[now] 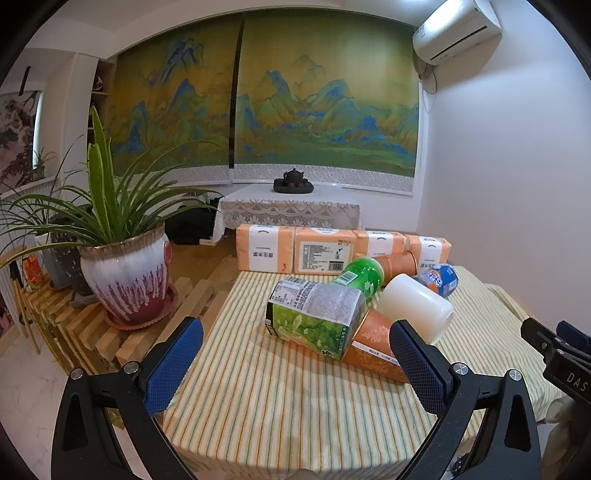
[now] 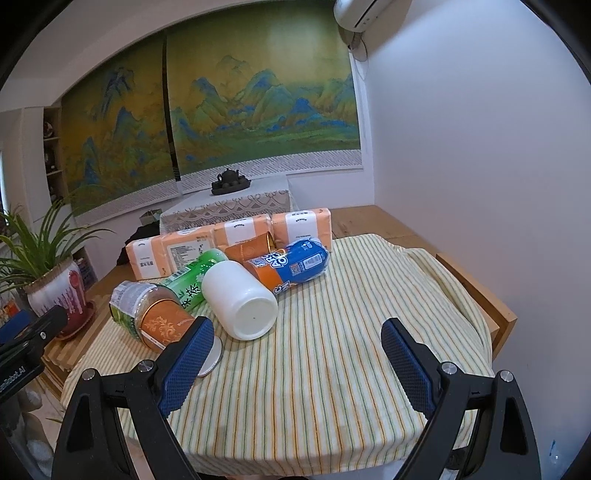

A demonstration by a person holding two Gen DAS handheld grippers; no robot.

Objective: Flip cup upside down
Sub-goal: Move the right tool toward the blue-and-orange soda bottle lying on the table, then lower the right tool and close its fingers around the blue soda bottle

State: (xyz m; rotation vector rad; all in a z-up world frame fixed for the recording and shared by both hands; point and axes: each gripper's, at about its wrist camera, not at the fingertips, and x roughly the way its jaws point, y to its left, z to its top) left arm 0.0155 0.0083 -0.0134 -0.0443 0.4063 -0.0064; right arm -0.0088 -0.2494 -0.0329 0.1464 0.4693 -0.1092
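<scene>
white plastic cup on its side, flat base facing camera, both grippers spread, empty

We see the orange can partly hidden behind our right gripper's finger; the air conditioner is cut off by the frame's top edge.

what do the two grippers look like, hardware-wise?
Both alike: left gripper and right gripper have black angular frames with triangular cutouts, silver round screw heads, and blue textured pads on the fingers. White lettering shows on each gripper's body in the other's view. No cables or sleeves visible.
</scene>
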